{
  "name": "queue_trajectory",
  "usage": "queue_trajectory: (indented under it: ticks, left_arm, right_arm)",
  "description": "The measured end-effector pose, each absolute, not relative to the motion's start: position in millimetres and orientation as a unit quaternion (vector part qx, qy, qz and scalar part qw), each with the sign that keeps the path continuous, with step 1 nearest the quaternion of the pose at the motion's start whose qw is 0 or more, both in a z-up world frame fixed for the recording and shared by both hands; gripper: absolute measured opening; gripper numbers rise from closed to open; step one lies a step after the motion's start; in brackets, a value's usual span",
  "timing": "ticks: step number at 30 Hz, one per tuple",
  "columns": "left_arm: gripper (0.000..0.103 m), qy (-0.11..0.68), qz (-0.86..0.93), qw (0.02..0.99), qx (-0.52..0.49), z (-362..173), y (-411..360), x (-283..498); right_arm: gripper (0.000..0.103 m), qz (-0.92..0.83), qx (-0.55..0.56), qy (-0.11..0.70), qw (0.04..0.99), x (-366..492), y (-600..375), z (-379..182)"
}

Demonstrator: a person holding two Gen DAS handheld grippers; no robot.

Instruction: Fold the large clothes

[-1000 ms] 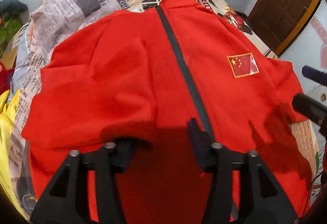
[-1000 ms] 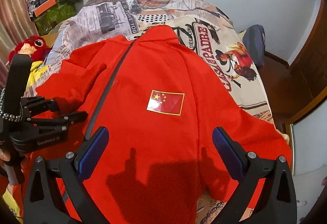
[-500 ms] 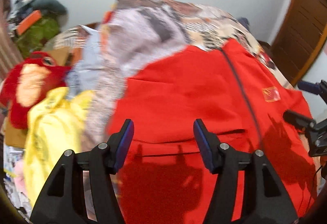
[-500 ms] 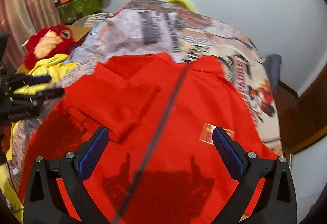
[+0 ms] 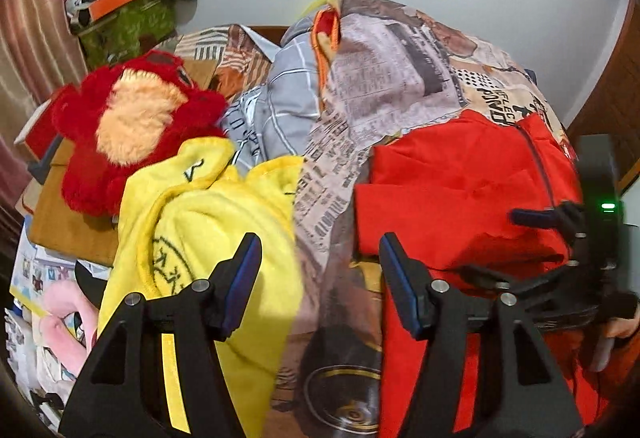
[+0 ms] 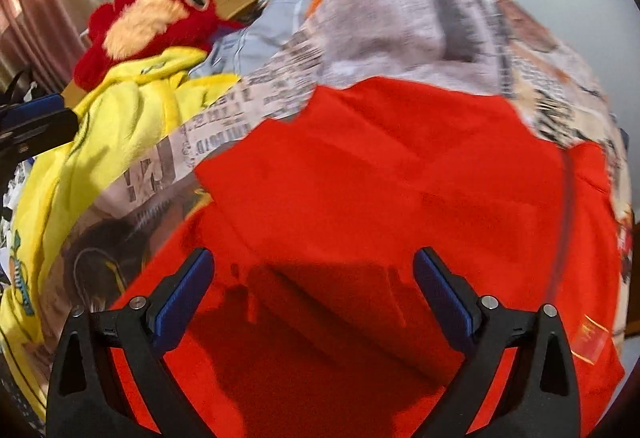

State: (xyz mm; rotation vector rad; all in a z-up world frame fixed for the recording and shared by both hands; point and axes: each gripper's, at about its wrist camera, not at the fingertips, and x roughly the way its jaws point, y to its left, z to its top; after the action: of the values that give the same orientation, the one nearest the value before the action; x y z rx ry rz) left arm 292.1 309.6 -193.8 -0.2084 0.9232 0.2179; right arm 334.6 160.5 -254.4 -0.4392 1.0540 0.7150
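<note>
Right wrist view: we've got both grippers' fingers spread, grasping nothing, hovering over the red jacket (image 6: 380, 178) to pick our next fold.

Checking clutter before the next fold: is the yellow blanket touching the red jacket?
Apart. The left wrist view shows a strip of newspaper-print bedcover lying between the yellow blanket and the red jacket.
</note>
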Motion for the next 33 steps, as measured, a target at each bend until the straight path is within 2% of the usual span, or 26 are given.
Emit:
queue_trajectory:
  ticks: [3,7,11,12,14,16,18,22,27,33]
  left_arm:
    - [0.06,0.446,0.102,0.883,-0.106,-200,316,290]
    - [0.06,0.449,0.099,0.882,-0.1,-207,317,292]
    - [0.06,0.455,0.095,0.881,-0.089,-216,313,295]
    - [0.06,0.457,0.092,0.88,-0.089,-218,312,295]
    - [0.06,0.461,0.088,0.879,-0.088,-223,308,296]
    - [0.06,0.465,0.089,0.877,-0.084,-226,305,296]
    - [0.06,0.469,0.089,0.875,-0.079,-229,301,296]
    - [0.06,0.475,0.083,0.873,-0.069,-229,291,297]
    - [0.061,0.488,0.064,0.868,-0.064,-232,275,303]
    - [0.067,0.519,0.044,0.853,-0.023,-255,240,315]
  right_arm:
    - [0.081,0.342,-0.214,0.507,0.762,338,184,-273]
    - [0.067,0.348,-0.224,0.525,0.744,343,203,-294]
    - [0.063,0.355,-0.223,0.525,0.741,341,211,-303]
    - [0.059,0.358,-0.223,0.521,0.742,341,211,-303]
    - [0.044,0.373,-0.223,0.517,0.737,338,212,-304]
    - [0.024,0.375,-0.23,0.51,0.739,336,213,-303]
    - [0.011,0.375,-0.233,0.501,0.744,335,211,-298]
    - [0.007,0.375,-0.185,0.488,0.766,341,190,-271]
    - [0.006,0.354,-0.134,0.444,0.812,357,147,-219]
    - [0.006,0.32,-0.082,0.373,0.867,371,80,-143]
